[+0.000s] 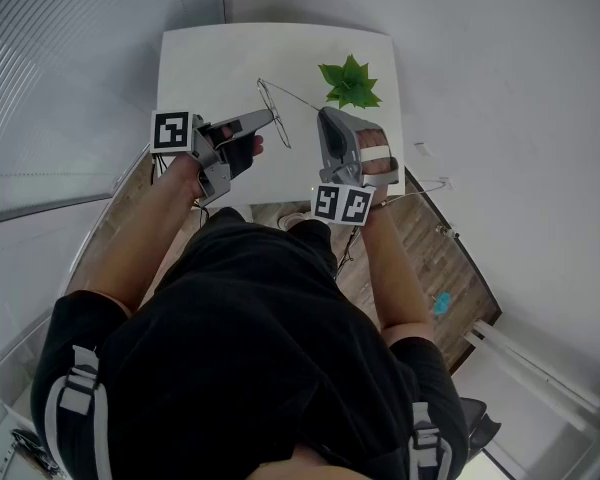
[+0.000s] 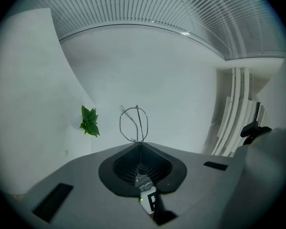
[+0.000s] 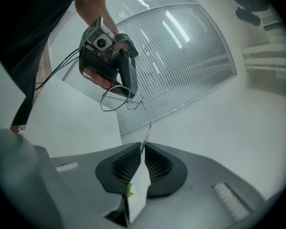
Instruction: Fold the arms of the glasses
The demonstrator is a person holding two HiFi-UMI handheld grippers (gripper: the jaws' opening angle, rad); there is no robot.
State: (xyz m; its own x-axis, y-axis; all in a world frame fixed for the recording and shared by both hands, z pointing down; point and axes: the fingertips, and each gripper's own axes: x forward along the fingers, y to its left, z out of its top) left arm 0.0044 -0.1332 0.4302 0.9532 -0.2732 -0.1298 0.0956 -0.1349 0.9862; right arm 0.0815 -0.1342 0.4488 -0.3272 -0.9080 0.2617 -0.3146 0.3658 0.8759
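Note:
Thin wire-framed glasses (image 1: pixel 276 114) hang in the air above the white table (image 1: pixel 220 58), held between both grippers. My left gripper (image 1: pixel 269 117) is shut on the frame; in the left gripper view the round lenses (image 2: pixel 133 123) stand up just beyond the closed jaw tips (image 2: pixel 140 143). My right gripper (image 1: pixel 326 117) is shut on the end of one arm, which runs from its tips (image 3: pixel 143 146) up to the lenses (image 3: pixel 118 99). In the right gripper view the left gripper (image 3: pixel 109 56) and the hand on it sit behind the glasses.
A small green plant (image 1: pixel 350 81) stands on the table's far right part, close to the right gripper, and shows in the left gripper view as the plant (image 2: pixel 89 121). Wooden floor (image 1: pixel 430 258) lies right of the table. White walls and ribbed blinds surround the spot.

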